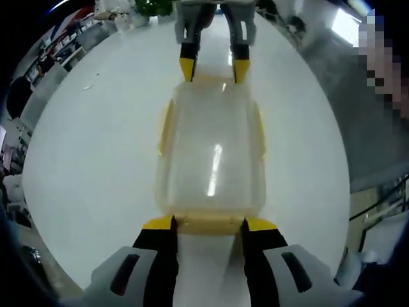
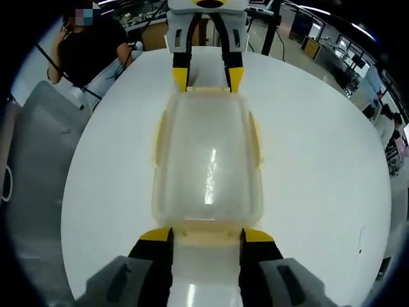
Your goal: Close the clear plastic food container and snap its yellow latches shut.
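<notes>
The clear plastic container (image 1: 211, 153) (image 2: 208, 160) lies on the white table with its lid on. Yellow latches (image 1: 165, 128) (image 2: 255, 141) run along its long sides and both ends. My left gripper (image 1: 209, 225) stands open at one end, its yellow tips on either side of the end latch (image 1: 208, 224). At the opposite end my right gripper (image 2: 207, 235) is open the same way around that end's latch (image 2: 206, 235). Each gripper faces the other across the box: the right gripper (image 1: 213, 69) in the left gripper view, the left gripper (image 2: 208, 78) in the right gripper view.
The white table (image 1: 96, 160) (image 2: 319, 179) spreads wide on both sides of the box. A person in black (image 2: 96, 51) sits beyond its far edge, and a grey surface (image 2: 38, 160) lies beside it. Shelves (image 1: 64, 45) and a plant (image 1: 153, 7) stand behind.
</notes>
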